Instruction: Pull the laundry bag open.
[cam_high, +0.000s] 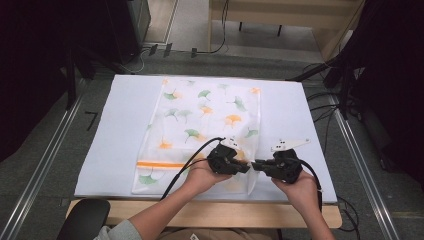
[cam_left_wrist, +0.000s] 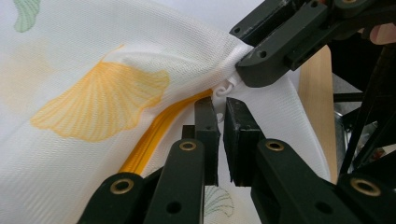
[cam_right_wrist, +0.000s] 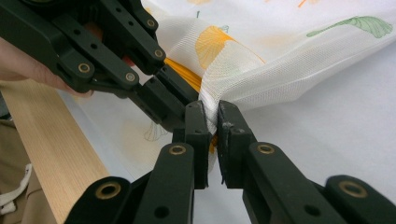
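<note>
At the mesh bag's near-right corner, both claws pinch its edge

1. Left gripper: black body, linked jaw arms with brass-coloured rivets, black cable trailing.
2. Right gripper: black, grey three-cornered plate on top, black cable.
3. Person: grey sleeve on left arm.

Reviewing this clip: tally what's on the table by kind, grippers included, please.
Mesh bag with ginkgo-leaf print: 1
Orange zipper on that bag: 1
Handheld grippers: 2, left gripper and right gripper
White table cover: 1
Total: 5
</note>
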